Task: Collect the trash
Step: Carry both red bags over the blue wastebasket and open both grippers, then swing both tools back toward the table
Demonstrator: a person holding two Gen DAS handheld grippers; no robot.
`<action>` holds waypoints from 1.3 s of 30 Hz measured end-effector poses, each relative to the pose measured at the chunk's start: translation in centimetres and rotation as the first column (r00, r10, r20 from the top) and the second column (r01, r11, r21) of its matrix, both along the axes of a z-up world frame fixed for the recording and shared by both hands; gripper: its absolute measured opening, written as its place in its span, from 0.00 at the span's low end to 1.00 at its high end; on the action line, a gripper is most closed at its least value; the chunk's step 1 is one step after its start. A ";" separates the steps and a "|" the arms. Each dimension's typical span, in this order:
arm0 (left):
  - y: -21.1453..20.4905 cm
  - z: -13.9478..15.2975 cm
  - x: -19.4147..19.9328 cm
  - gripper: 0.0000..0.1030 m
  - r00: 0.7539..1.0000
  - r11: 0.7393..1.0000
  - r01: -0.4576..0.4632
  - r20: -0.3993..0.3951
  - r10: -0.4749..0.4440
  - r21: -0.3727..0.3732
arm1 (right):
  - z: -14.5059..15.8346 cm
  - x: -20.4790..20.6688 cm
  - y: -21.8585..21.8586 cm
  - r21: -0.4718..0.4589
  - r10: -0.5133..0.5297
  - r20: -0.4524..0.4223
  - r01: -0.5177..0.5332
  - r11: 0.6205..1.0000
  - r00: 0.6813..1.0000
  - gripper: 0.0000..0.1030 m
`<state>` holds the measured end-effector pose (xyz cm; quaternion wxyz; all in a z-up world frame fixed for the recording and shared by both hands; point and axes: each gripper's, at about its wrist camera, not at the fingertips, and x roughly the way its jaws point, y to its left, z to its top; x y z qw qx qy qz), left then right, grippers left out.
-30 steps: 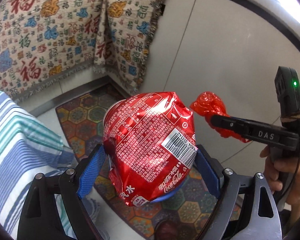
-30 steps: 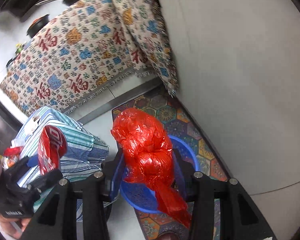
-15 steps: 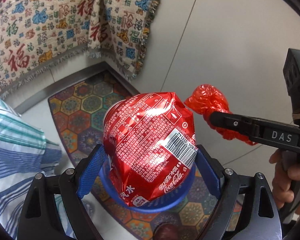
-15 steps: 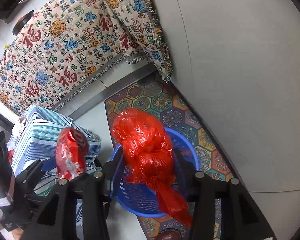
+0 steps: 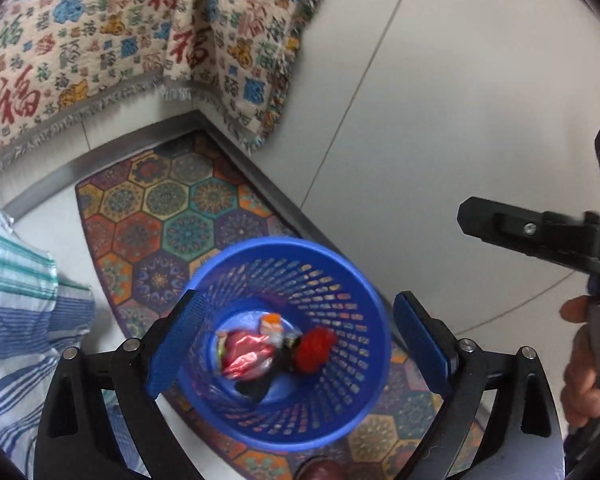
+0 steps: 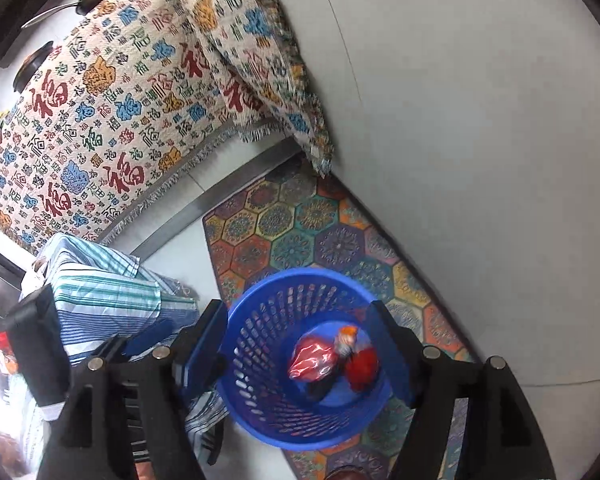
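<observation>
Left wrist view: left gripper (image 5: 296, 340) over blue basket (image 5: 340, 264), jaws opening wide, nothing between pads. Red wrapper (image 5: 242, 358) and red plastic bag (image 5: 312, 350) at basket bottom. Right gripper (image 6: 300, 354) likewise above, jaws opening, empty.

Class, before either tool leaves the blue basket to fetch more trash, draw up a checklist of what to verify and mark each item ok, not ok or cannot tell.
1. Left tool empty, jaws opening: ok.
2. Right tool empty, jaws opening: ok.
3. Crushed red drink can lies inside the blue perforated plastic basket: ok.
4. Crumpled red plastic bag lies inside the basket: ok.
5. Basket upright on the hexagon-patterned mat: ok.
6. More trash left elsewhere: cannot tell.
</observation>
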<state>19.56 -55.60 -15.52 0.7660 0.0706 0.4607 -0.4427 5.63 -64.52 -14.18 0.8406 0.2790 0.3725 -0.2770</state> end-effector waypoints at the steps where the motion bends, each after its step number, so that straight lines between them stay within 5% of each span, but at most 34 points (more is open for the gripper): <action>1: 0.7 0.9 -0.2 0.93 1.000 1.000 -0.008 0.004 0.008 -0.009 | 0.5 0.0 0.3 -0.022 0.001 0.003 -0.001 1.000 1.000 0.71; 8: 10.7 9.1 -3.7 0.96 0.998 0.997 -0.043 0.049 0.046 -0.070 | 4.9 2.0 5.8 -0.213 0.098 0.009 -0.094 0.973 0.995 0.71; 13: 21.5 11.0 -5.1 0.98 0.982 0.988 -0.153 0.114 0.153 -0.009 | 6.7 5.9 14.3 -0.315 0.297 -0.018 -0.287 0.905 0.955 0.71; 17: 30.0 9.5 -4.2 0.98 0.951 0.950 -0.292 0.142 0.276 0.109 | 6.3 10.0 23.2 -0.327 0.501 -0.050 -0.488 0.809 0.864 0.71; 21: 37.5 8.2 -2.7 0.98 0.895 0.880 -0.437 0.186 0.405 0.188 | 4.8 13.7 32.4 -0.302 0.671 -0.092 -0.663 0.685 0.736 0.71; 27: 45.7 6.5 -0.7 0.98 0.817 0.788 -0.575 0.210 0.537 0.221 | 1.3 17.5 41.8 -0.276 0.765 -0.188 -0.780 0.561 0.616 0.71; 31: 48.7 5.9 0.5 0.98 0.805 0.767 -0.592 0.226 0.548 0.249 | -0.3 18.8 44.1 -0.243 0.768 -0.218 -0.796 0.555 0.602 0.71; 39: 52.9 5.2 2.9 1.00 0.765 0.734 -0.644 0.219 0.606 0.217 | -0.4 20.9 45.7 -0.254 0.743 -0.217 -0.771 0.584 0.634 0.73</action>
